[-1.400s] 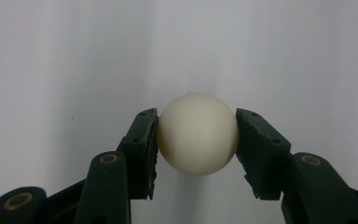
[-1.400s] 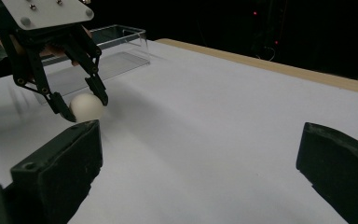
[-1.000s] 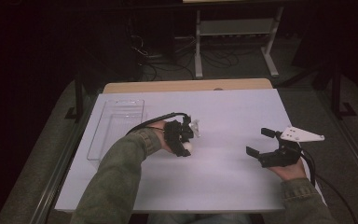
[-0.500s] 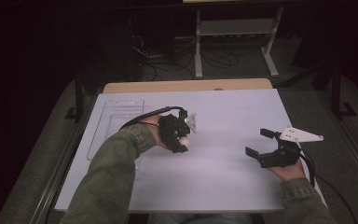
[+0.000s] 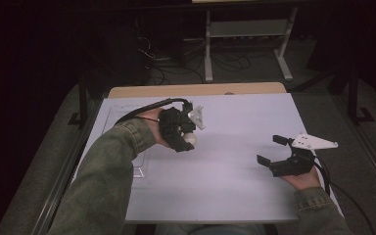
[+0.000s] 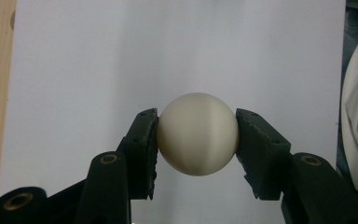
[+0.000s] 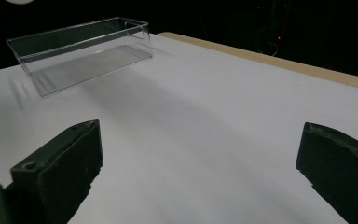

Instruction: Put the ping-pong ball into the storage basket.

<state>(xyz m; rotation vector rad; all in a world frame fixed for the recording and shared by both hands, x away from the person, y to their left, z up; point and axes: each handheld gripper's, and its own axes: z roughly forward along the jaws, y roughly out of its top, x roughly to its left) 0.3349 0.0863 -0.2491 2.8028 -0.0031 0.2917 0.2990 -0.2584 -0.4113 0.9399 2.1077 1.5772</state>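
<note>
High view: left gripper [image 5: 186, 142] has lifted and swung left toward the clear tray [image 5: 138, 169] — likely carrying to drop.
Left gripper view: jaws clamp the white ball [image 6: 197, 133].
Right gripper view: right gripper [image 7: 200, 170] spread wide, empty — idle over the table [image 7: 214, 116].

The person's left arm, in a green sleeve [image 5: 105, 176], reaches forward across the table, the hand turned so the left gripper [image 5: 188, 138] points down and to the right, lifted off the surface. Its two black jaws press against either side of a cream ball [image 6: 197, 133]. The right hand [image 5: 301, 177] rests low at the near right, its right gripper [image 5: 273, 151] aimed leftward, jaws spread wide apart with nothing between them.
</note>
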